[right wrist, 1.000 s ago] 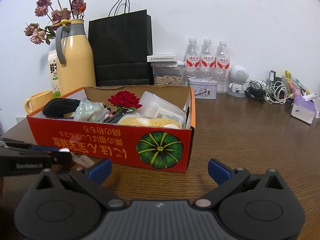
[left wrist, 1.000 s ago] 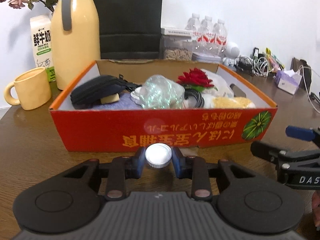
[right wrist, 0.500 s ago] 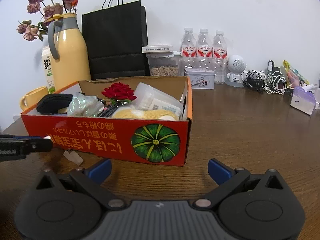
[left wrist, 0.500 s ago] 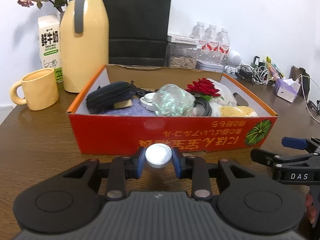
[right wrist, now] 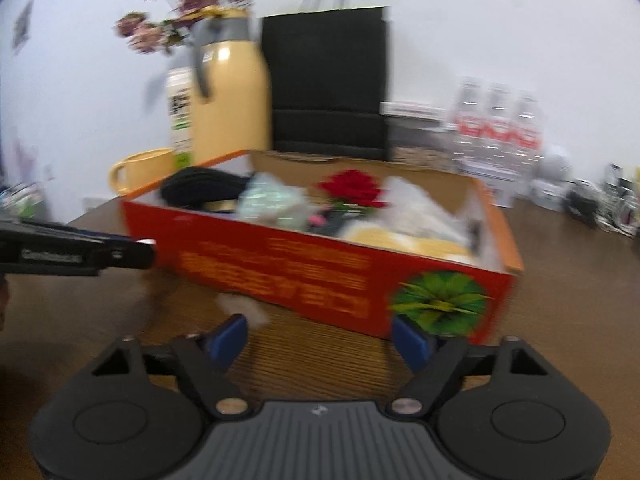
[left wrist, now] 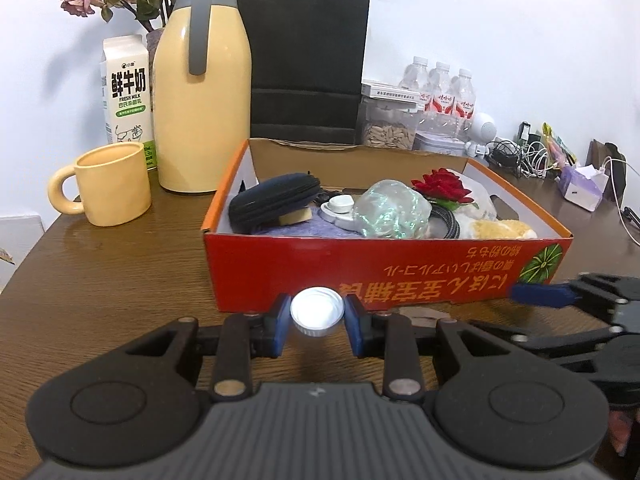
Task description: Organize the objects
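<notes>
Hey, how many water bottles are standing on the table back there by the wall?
3, side by side against the wall, right of the black bag: left bottle, middle bottle, right bottle. Others could be hidden behind them.

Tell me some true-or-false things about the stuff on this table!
1. The left gripper holds a white bottle cap between its fingers. True.
2. The red rose lies inside the red cardboard box. True.
3. The yellow mug sits inside the box. False: it stands on the table, beside the yellow thermos jug.
4. The right gripper holds the rose. False: nothing is between its closing fingers.
</notes>
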The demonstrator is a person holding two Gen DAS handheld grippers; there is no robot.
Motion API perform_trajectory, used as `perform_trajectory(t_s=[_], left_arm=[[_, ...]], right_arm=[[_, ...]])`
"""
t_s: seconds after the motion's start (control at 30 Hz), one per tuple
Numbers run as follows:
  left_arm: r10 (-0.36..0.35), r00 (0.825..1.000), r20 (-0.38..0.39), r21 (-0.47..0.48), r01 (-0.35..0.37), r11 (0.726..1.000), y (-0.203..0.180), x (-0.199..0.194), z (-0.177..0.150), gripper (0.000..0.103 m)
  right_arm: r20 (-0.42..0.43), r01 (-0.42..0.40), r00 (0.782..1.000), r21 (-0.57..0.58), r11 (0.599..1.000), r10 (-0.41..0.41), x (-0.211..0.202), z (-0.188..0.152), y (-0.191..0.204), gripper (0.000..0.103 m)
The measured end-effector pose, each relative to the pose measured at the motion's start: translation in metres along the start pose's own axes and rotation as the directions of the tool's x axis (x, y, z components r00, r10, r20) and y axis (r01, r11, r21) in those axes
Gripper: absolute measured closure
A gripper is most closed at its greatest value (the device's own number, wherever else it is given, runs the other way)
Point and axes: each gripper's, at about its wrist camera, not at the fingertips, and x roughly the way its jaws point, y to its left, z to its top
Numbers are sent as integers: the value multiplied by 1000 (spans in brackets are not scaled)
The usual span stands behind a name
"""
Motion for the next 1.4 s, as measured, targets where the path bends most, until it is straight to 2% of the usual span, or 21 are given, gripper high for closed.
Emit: perform_trajectory(t_s=[0.03, 0.13, 0.27, 0.33, 0.43, 0.63, 0.9, 1.17, 1.4], left_arm=[[-2, 1000, 2, 1, 2, 1000, 1, -1, 0, 73], [-7, 1000, 7, 3, 7, 1000, 6, -4, -1, 73], [-15, 1000, 7, 8, 14, 1000, 9, -6, -2, 73], [-18, 1000, 9, 10, 18, 1000, 11, -8, -3, 73], [-20, 1000, 12, 11, 19, 1000, 12, -9, -3, 73], [-18, 1000, 17, 11, 18, 1000, 12, -10, -3, 73], [-15, 996, 84, 17, 14, 1000, 3, -22, 5, 73], [-8, 985, 170, -4, 9, 1000, -8, -27, 46, 73], [20, 972, 233, -82, -1, 997, -15, -4, 88, 73]], right_arm=[[-13, -13, 1000, -8, 1000, 13, 5, 3, 5, 49], [-35, -24, 999, -24, 999, 23, 15, 8, 17, 65], [-55, -14, 998, -37, 999, 12, 27, 13, 28, 72], [-75, -17, 997, -48, 999, 13, 33, 14, 32, 85], [-73, -19, 997, -58, 998, 15, 30, 12, 33, 93], [-33, -32, 999, -43, 999, 30, 17, 7, 34, 97], [109, -47, 993, -55, 997, 53, -26, 7, 40, 97], [218, -26, 975, -61, 998, 39, -33, 47, 31, 97], [280, 23, 960, -45, 999, -9, -16, 90, 20, 97]])
